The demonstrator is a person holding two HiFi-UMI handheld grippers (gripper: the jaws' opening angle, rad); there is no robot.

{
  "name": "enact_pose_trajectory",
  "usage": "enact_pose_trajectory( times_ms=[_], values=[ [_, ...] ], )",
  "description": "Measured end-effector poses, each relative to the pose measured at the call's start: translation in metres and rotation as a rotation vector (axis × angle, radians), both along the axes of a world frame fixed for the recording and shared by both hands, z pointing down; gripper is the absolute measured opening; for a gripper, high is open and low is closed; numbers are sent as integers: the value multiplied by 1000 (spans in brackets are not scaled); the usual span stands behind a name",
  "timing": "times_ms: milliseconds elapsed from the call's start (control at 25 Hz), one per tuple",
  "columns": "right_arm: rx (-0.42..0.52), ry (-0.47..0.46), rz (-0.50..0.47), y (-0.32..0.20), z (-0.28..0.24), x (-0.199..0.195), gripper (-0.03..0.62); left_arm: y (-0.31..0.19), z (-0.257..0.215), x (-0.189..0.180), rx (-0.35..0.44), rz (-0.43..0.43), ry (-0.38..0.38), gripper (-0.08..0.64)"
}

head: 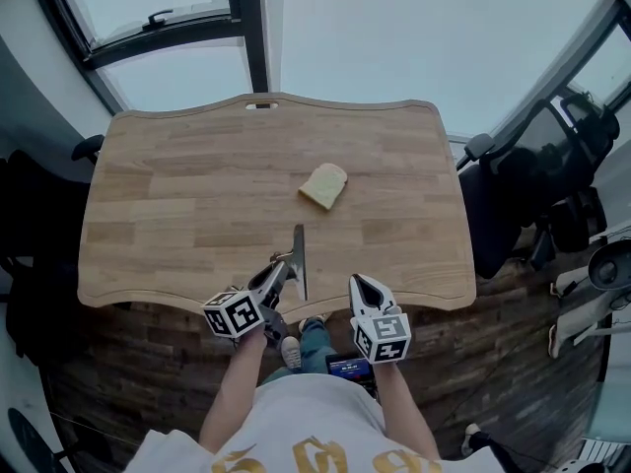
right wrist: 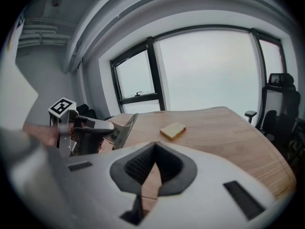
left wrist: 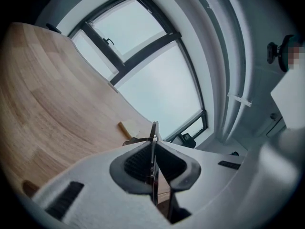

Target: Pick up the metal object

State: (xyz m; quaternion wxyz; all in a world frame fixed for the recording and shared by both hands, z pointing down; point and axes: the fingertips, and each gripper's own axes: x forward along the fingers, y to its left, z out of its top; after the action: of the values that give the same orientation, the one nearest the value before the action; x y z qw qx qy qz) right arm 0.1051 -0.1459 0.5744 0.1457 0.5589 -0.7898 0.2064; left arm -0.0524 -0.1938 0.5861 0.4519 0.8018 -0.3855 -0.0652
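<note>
Now we hold the left gripper [head: 280,270] clamped on the metal object [head: 300,256], a thin flat blade caught edge-on between its two jaws. The blade sits at the near edge of the wooden surface [head: 187,200], about midway along it, and points away from us. We cannot tell whether its lower edge touches the wood. Our right gripper [head: 361,284] hangs just beside the blade on its right, over the same near edge, its jaws drawn together with nothing between them. Farther out, beyond the blade's tip and apart from it, a pale yellow slice [head: 324,185] lies flat on the wood. A dark office chair [head: 537,180] stands off the right end of the surface.
</note>
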Motion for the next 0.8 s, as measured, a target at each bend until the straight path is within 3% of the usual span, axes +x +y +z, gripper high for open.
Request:
enact_pose_trajectory(
  times_ms=[440, 800],
  values=[
    [103, 26, 53, 20, -35, -4, 11, 20, -43, -7, 108, -8, 48, 43],
    [195, -28, 87, 27, -74, -16, 11, 33, -88, -24, 183, -36, 132, 43]
  ],
)
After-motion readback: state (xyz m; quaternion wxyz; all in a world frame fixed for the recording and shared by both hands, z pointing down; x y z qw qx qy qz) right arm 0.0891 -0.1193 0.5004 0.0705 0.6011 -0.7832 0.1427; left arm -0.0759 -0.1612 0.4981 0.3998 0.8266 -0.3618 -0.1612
